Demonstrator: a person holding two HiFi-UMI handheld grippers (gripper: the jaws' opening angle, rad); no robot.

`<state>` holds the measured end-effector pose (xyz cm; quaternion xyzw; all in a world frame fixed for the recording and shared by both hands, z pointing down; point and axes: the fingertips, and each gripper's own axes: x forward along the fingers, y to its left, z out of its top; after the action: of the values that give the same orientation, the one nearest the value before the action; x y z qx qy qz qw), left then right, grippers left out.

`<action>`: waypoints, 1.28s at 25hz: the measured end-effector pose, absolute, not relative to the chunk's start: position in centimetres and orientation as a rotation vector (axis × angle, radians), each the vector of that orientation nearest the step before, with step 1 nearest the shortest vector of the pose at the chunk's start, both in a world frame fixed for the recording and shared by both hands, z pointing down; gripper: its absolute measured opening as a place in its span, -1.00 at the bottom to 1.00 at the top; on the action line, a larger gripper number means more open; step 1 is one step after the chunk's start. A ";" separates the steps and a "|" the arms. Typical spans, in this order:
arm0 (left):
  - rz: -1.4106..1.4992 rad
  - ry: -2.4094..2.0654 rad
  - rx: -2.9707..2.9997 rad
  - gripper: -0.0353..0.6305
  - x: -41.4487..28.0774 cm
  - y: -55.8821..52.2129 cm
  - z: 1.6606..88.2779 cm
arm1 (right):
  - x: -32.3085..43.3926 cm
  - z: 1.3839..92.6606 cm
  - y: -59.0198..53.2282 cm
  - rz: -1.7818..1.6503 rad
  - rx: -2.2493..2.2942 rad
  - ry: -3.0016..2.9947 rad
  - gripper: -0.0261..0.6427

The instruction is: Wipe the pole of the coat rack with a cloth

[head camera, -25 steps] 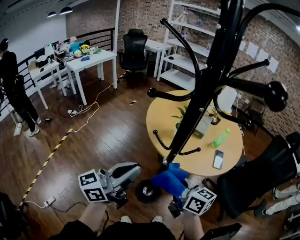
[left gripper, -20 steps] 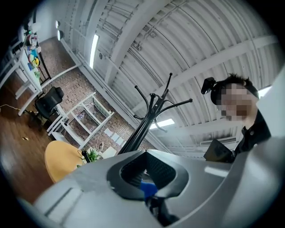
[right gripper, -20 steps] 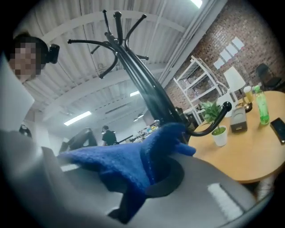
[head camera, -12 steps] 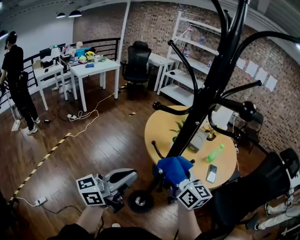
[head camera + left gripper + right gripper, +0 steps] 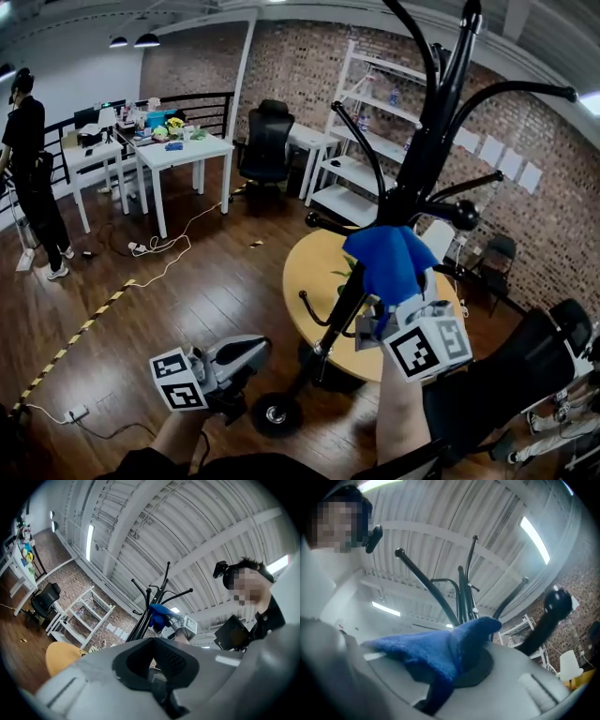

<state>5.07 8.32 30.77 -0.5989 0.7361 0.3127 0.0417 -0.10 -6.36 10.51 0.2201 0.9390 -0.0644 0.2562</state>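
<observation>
The black coat rack (image 5: 349,298) stands on the wooden floor right beside a round yellow desk (image 5: 305,267), and its pole (image 5: 412,183) leans up and away in the head view. The right gripper (image 5: 392,302) is raised about halfway up that pole, with its jaws clenched on a blue cloth (image 5: 389,258). The cloth bunches out past the jaw tips and covers the pole just under the point where the curved hooks branch off. From the head view it looks pressed against the pole. In the right gripper view the pole rises straight behind the cloth's upper corner, so I cannot tell how firm the contact is.

The left gripper (image 5: 255,349) hangs low, well apart from the cloth and near the rack's round base (image 5: 276,413). Its jaws are closed together with nothing between them, and it points up towards the rack.

Further back are a white desk (image 5: 187,150) cluttered with small things, a black office chair (image 5: 267,141), white shelves (image 5: 361,122) against the brick wall, and a person (image 5: 28,159) in dark clothes at the far left.
</observation>
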 end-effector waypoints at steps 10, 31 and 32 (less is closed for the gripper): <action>0.906 2.213 -1.826 -0.89 5.3 9.6 29.1 | 12.9 1.6 -1.7 -0.060 0.844 2.185 -0.83; 0.959 2.224 -1.804 -0.89 6.4 10.9 29.5 | -0.8 12.2 -6.2 0.078 0.448 2.661 -0.83; 0.964 2.227 -1.805 -0.89 6.4 10.9 29.7 | -1.0 13.6 -6.1 0.088 0.451 2.684 -0.83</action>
<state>6.42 10.85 29.68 -0.5959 0.7350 0.3183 0.0587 -0.96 -6.09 13.61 0.1622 0.9642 0.0317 0.2076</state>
